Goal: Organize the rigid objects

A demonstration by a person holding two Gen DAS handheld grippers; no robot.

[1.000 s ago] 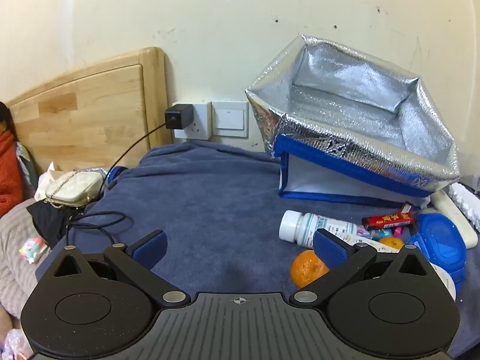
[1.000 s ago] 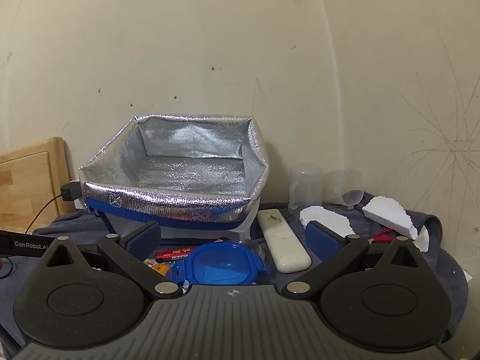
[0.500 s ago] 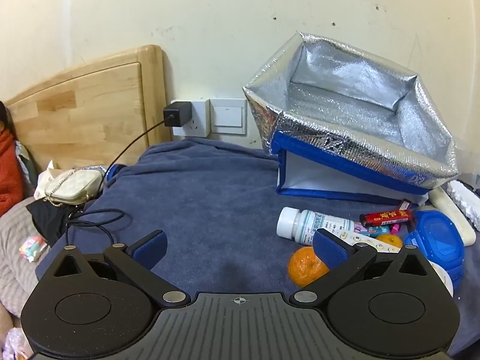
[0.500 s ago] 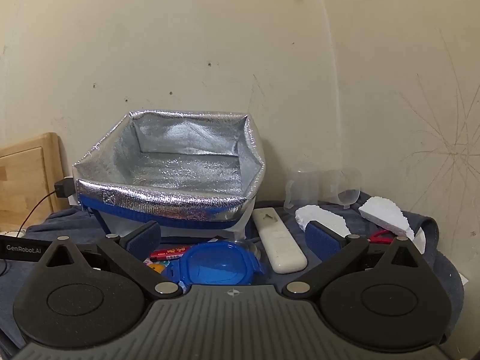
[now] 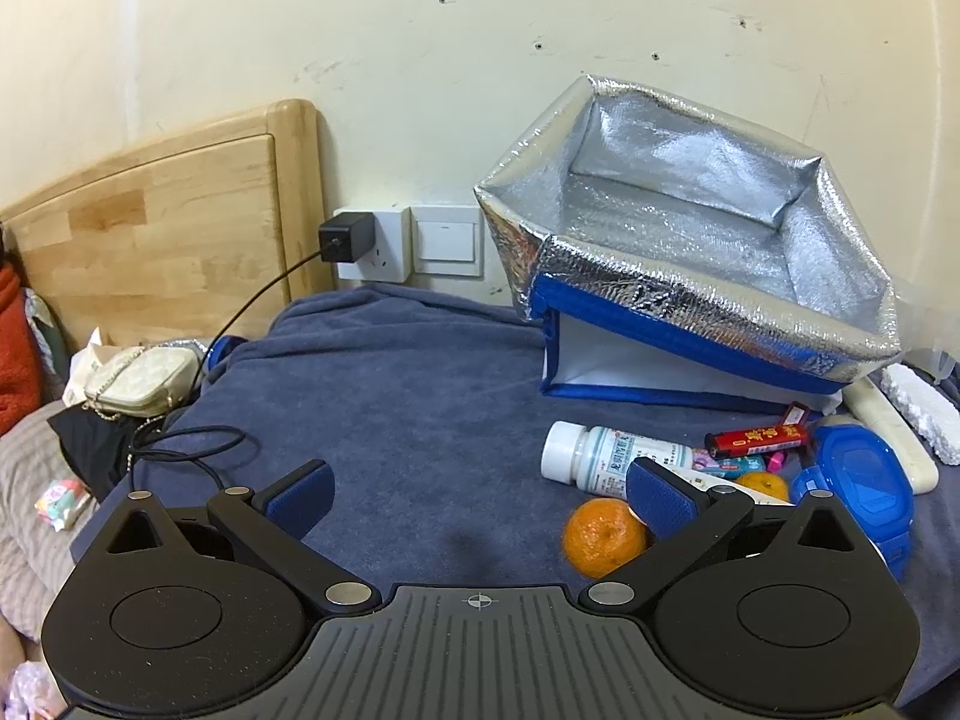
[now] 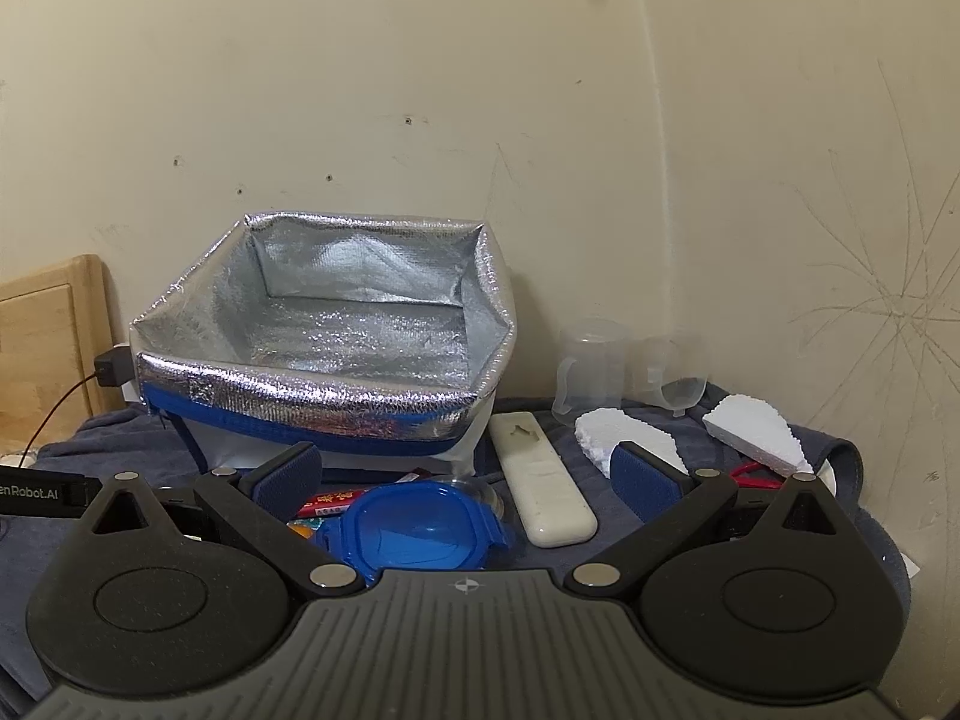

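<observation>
An open foil-lined insulated bag [image 5: 690,252] with blue trim stands at the back of a blue towel [image 5: 390,408]; it also shows in the right wrist view [image 6: 336,354], empty inside. In front of it lie a white pill bottle [image 5: 606,456], a mandarin [image 5: 603,537], a red lighter [image 5: 759,437], a blue lidded container [image 5: 855,483] and a white remote [image 6: 543,495]. My left gripper [image 5: 480,495] is open and empty, left of the mandarin. My right gripper [image 6: 468,471] is open and empty, above the blue container [image 6: 411,531].
Two foam pieces [image 6: 756,432] and clear plastic cups [image 6: 591,366] lie at the right. A wall socket with a black charger [image 5: 348,237] and its cable sit at the left, beside a wooden headboard [image 5: 150,234]. A white purse [image 5: 141,381] lies off the towel's left edge.
Both views have shifted slightly: the bag and the objects sit a little further left and lower in the left wrist view. Both grippers stay open and empty.
</observation>
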